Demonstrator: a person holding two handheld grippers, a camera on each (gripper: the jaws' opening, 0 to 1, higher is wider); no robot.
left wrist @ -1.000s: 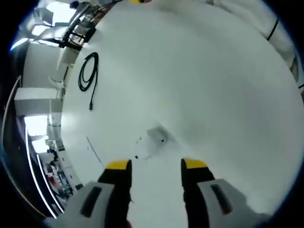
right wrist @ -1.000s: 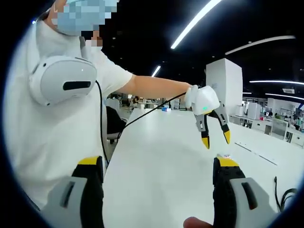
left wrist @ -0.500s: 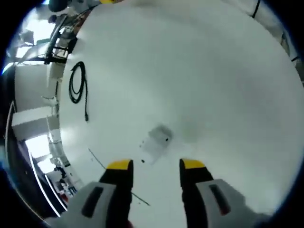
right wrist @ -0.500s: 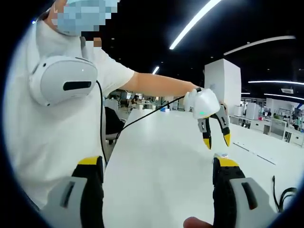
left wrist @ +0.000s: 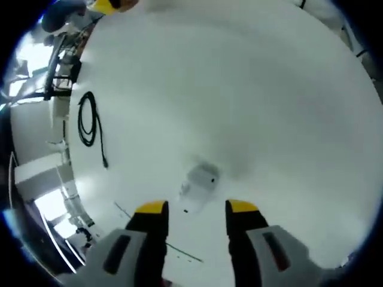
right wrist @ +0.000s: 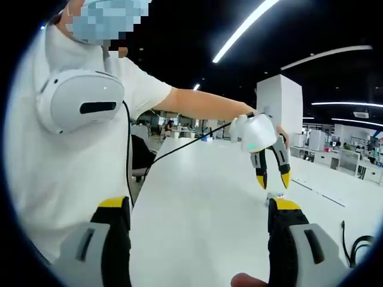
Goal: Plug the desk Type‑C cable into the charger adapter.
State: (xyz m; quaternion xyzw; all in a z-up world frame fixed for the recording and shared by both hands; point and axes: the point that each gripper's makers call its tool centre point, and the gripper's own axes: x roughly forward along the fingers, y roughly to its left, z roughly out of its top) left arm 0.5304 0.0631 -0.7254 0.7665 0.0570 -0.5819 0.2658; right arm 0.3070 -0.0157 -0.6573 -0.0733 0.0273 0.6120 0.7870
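The left claw (right wrist: pixel 273 177) has come lower over the charger adapter (left wrist: pixel 200 180).

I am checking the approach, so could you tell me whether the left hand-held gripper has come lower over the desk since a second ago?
Yes. In the right gripper view the left hand-held gripper has dropped against the white pillar behind it.

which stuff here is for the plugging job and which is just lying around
For the job:
charger adapter
black cable
left gripper, open
right gripper, open

Just there:
white desk
white headset
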